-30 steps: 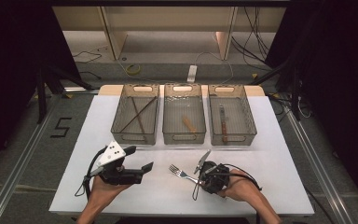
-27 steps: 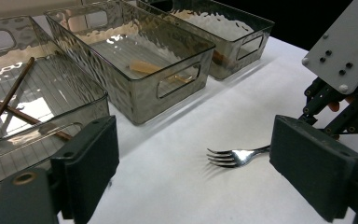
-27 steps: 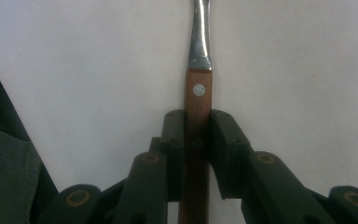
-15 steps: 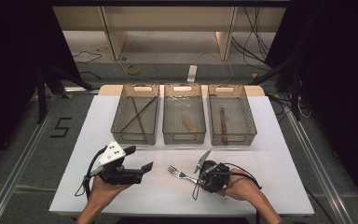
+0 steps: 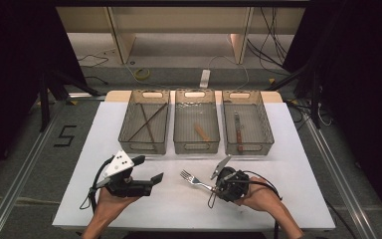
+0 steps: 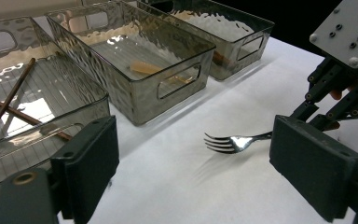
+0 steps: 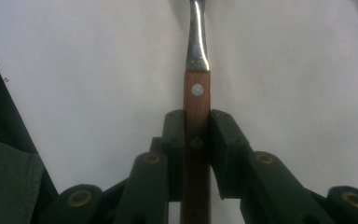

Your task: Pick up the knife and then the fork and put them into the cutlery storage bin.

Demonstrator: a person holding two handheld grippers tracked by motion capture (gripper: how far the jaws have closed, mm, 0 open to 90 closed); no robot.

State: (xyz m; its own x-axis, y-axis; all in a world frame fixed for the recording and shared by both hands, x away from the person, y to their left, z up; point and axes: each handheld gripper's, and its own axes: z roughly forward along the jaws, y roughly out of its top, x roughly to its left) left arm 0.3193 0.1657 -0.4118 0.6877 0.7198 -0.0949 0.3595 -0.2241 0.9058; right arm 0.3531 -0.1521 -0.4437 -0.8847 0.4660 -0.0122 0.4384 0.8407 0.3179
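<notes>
Surface: a white surface (image 5: 129, 124) carrying three clear bins in a row along its far edge.
Right claw: the right claw (image 5: 218, 184) sits near the front edge, right of middle, with its jaws pressed on the wooden handle of a fork (image 5: 193, 179).
Fork: its metal prongs point left and away, toward the middle of the surface; the right gripper view shows the handle (image 7: 196, 140) pinched between both pads.
Left claw: the left claw (image 5: 149, 172) is held near the front left, jaws spread wide with nothing between them.
Left bin (image 5: 124, 132): holds crossed brown sticks (image 5: 146, 123).
Middle bin (image 5: 179, 124): holds a small pale piece (image 5: 201, 132).
Right bin (image 5: 263, 124): holds a utensil with a brown handle (image 5: 238, 132).
</notes>
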